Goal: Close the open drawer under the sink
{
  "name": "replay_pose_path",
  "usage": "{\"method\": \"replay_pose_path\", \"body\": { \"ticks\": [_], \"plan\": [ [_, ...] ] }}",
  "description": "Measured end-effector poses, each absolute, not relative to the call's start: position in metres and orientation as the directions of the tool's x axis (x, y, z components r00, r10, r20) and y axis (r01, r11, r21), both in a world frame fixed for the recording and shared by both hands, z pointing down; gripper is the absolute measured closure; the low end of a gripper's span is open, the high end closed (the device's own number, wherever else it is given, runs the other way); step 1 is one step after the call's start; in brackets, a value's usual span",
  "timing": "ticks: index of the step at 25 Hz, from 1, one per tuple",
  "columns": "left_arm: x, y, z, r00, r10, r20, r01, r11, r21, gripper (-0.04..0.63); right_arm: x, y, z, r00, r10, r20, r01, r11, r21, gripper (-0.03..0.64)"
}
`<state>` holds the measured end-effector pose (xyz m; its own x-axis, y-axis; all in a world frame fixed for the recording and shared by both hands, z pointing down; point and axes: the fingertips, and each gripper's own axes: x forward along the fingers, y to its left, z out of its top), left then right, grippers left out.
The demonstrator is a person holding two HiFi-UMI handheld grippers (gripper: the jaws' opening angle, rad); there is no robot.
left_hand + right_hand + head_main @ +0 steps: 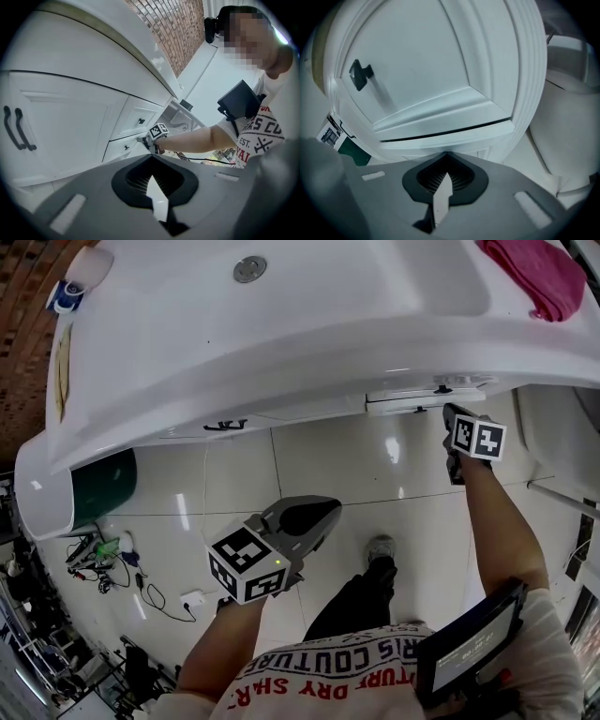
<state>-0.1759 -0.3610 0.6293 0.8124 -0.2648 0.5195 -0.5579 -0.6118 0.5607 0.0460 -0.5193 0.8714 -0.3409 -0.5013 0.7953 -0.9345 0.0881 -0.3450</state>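
Note:
The white vanity drawer (424,399) under the sink (281,324) sticks out a little from the cabinet front. My right gripper (452,414) is shut and empty, with its tip pressed against that drawer front. In the right gripper view the panelled drawer front (431,70) with its black knob (360,74) fills the frame, and the right gripper (446,153) touches the front just below a dark gap. My left gripper (323,512) hangs shut and empty over the floor, well back from the cabinet. The left gripper view shows the left gripper (151,157), and the right gripper (151,137) at the drawers (138,119).
A pink towel (539,277) lies on the sink's right edge. A green bin (103,486) stands under the left end, with cables and a power strip (192,599) on the tiled floor. Black handles (225,425) mark the cabinet doors. A white fixture (558,427) stands at the right.

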Motion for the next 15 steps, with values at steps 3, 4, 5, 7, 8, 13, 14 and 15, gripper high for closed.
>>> {"method": "replay_pose_path", "body": {
  "ticks": [3, 4, 5, 7, 8, 13, 14, 15],
  "plan": [
    [-0.182, -0.36, 0.634, 0.808, -0.26, 0.528, -0.561, -0.61, 0.559, 0.612, 0.044, -0.53, 0.872, -0.336, -0.492, 0.803, -0.935, 0.069, -0.349, 0.609],
    [-0.184, -0.359, 0.635, 0.806, -0.261, 0.532, -0.565, -0.609, 0.557, 0.612, 0.044, -0.53, 0.873, -0.336, -0.489, 0.805, -0.935, 0.07, -0.348, 0.609],
    [-0.187, -0.36, 0.636, 0.802, -0.265, 0.535, -0.57, -0.606, 0.555, 0.612, 0.044, -0.53, 0.873, -0.337, -0.488, 0.805, -0.935, 0.073, -0.347, 0.609],
    [-0.19, -0.362, 0.636, 0.799, -0.273, 0.536, -0.577, -0.601, 0.553, 0.612, 0.044, -0.53, 0.874, -0.336, -0.49, 0.804, -0.936, 0.076, -0.345, 0.609],
    [-0.191, -0.363, 0.636, 0.798, -0.275, 0.535, -0.578, -0.6, 0.553, 0.612, 0.044, -0.53, 0.874, -0.332, -0.489, 0.807, -0.937, 0.075, -0.34, 0.608],
    [-0.191, -0.368, 0.632, 0.8, -0.278, 0.532, -0.575, -0.607, 0.548, 0.612, 0.044, -0.532, 0.875, -0.296, -0.486, 0.822, -0.949, 0.049, -0.313, 0.607],
    [-0.19, -0.368, 0.632, 0.801, -0.278, 0.53, -0.575, -0.607, 0.549, 0.612, 0.044, -0.532, 0.874, -0.303, -0.485, 0.82, -0.946, 0.049, -0.321, 0.607],
    [-0.189, -0.367, 0.632, 0.802, -0.277, 0.53, -0.573, -0.607, 0.55, 0.612, 0.045, -0.532, 0.874, -0.315, -0.481, 0.818, -0.942, 0.052, -0.332, 0.607]
  ]
}}
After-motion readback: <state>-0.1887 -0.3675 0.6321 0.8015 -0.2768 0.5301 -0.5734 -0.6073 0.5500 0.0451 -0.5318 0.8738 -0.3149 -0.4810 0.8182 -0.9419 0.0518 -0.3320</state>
